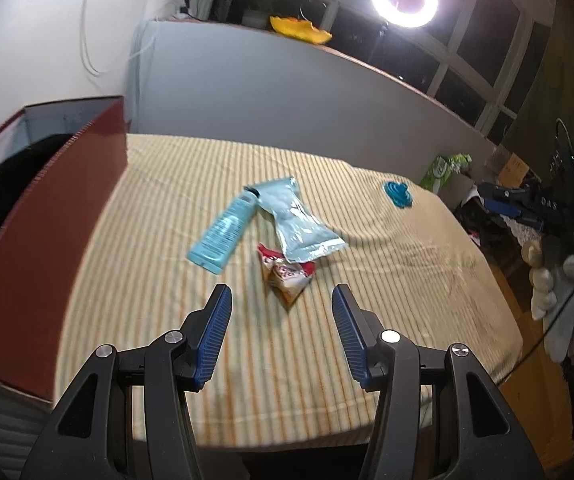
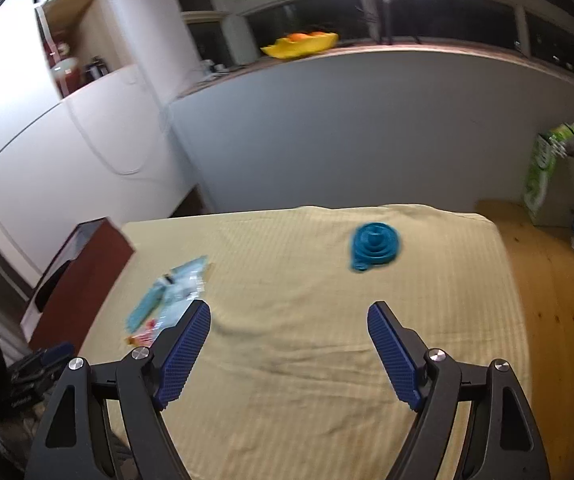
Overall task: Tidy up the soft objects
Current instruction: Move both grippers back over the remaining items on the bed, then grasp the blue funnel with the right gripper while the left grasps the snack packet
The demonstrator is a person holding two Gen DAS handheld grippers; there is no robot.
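Two grippers are in view, and I read both as spread wide with nothing between the blue pads. The left gripper hovers above the near part of the table, which is covered by a yellow striped cloth. The right gripper hovers above the same cloth, further to the right.

Four soft items lie on the cloth. From the left wrist view:
- A light blue tube lies left of centre, its dark cap pointing to the far side.
- A pale blue pouch lies just right of the tube; the two touch at their far ends.
- A red and white snack packet lies just near of the pouch, its far edge tucked under the pouch's near corner. It is directly ahead of the left gripper, between the lines of the two fingers but clear of them.
- A teal collapsible funnel sits well apart from the other three, toward the far right of the cloth.

From the right wrist view, the funnel is ahead of the right gripper, slightly to the right, and the image is blurred. The tube, pouch and packet appear as a smeared cluster at the left.

A red-brown box stands at the table's left edge, with its interior partly visible.
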